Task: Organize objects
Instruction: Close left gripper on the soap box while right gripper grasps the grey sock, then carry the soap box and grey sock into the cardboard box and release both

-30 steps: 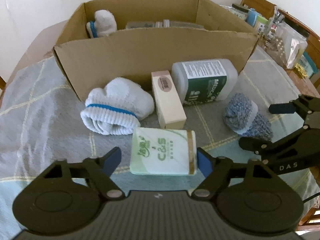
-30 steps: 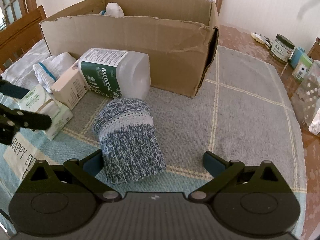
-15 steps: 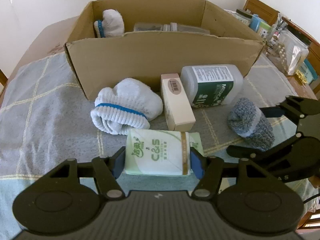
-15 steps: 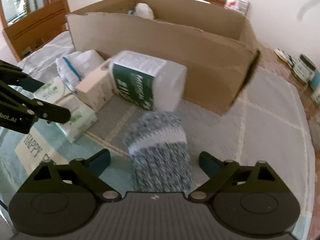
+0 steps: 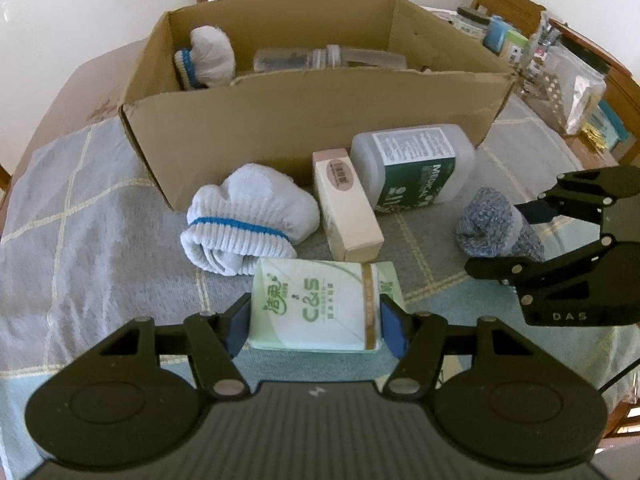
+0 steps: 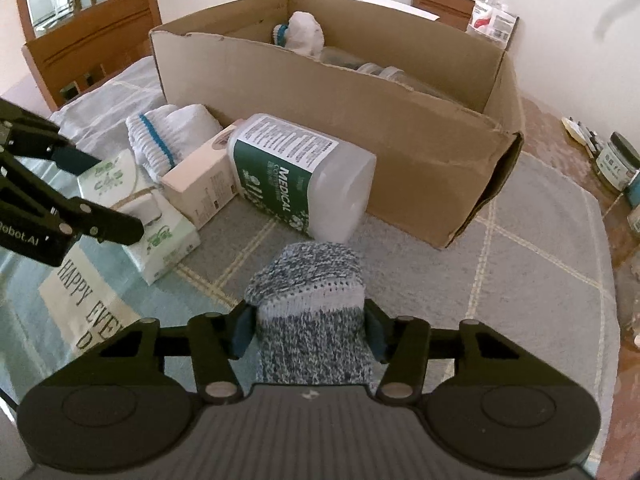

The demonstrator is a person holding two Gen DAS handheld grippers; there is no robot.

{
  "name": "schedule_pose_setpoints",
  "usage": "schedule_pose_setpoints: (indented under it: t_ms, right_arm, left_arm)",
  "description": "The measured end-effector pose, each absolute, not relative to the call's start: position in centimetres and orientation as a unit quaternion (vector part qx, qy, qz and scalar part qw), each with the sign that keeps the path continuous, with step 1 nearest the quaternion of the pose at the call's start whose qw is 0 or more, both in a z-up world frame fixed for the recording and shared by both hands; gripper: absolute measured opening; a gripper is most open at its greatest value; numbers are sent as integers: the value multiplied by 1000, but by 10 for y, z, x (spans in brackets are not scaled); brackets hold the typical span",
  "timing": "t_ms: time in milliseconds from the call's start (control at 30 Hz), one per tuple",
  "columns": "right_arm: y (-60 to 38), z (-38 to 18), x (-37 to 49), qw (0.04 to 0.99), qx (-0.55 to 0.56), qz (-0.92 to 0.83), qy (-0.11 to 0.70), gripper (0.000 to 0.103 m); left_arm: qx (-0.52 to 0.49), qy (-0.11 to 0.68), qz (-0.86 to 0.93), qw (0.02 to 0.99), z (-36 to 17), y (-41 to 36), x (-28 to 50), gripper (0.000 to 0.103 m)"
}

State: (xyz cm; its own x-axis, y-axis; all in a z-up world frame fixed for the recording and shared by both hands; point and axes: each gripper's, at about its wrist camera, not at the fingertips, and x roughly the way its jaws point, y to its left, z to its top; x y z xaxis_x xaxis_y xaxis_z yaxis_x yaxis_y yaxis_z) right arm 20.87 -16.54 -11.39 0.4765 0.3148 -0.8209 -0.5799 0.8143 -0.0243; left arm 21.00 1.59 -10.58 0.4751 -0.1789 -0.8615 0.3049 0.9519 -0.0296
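Brown cardboard fills the upper half of both views: an open box [image 5: 320, 120] on a cloth-covered counter [image 5: 80, 220], already holding a white sock bundle [image 5: 208, 58] at its upper left and a clear bottle [image 5: 320, 58] along the back. In the lower centre of the left wrist view, the left hand-held gripper [image 5: 315, 326] is closed on a green tissue pack [image 5: 316, 304], a blue pad pressed to each short end. In the lower centre of the right wrist view, the right hand-held gripper [image 6: 310, 328] is clamped on a rolled blue-grey sock [image 6: 312, 312]. Still on the cloth in front of the box lie a second white sock bundle [image 5: 248, 220], a cream carton [image 5: 346, 204] and a medical bottle [image 5: 412, 168] on its side.

The step in hand appears to be lifting both items to the box. Done well, each would rise straight up before travelling, so the pack clears the carton and white sock it touches, then pass over the near cardboard wall before release.

Only the right wrist view shows the "HAPPY" lettering on the cloth and the box's torn right corner; only the left wrist view shows the box's left inner wall.
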Motion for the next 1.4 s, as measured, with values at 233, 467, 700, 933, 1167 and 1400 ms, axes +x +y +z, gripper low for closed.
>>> schedule_pose_setpoints:
  t_ms: [233, 467, 700, 933, 1167, 1400]
  right_arm:
    - [-174, -86, 203, 833, -163, 290, 442, 60]
    - [-178, -33, 206, 832, -188, 309, 421, 60]
    - [-176, 15, 229, 850, -187, 310, 382, 60]
    - [-174, 36, 264, 869, -177, 296, 356, 60]
    - [-163, 47, 297, 878, -183, 286, 337, 62]
    - [-157, 39, 312, 889, -172, 257, 338, 92]
  left_arm:
    - [85, 502, -175, 843, -80, 15, 210, 64]
    - [96, 490, -205, 842, -39, 16, 218, 64]
    - [113, 464, -215, 852, -4, 11, 242, 64]
    - [115, 445, -207, 863, 14, 9, 279, 64]
    - [123, 436, -189, 871, 19, 11, 315, 64]
    - [121, 444, -177, 870, 11, 15, 348, 64]
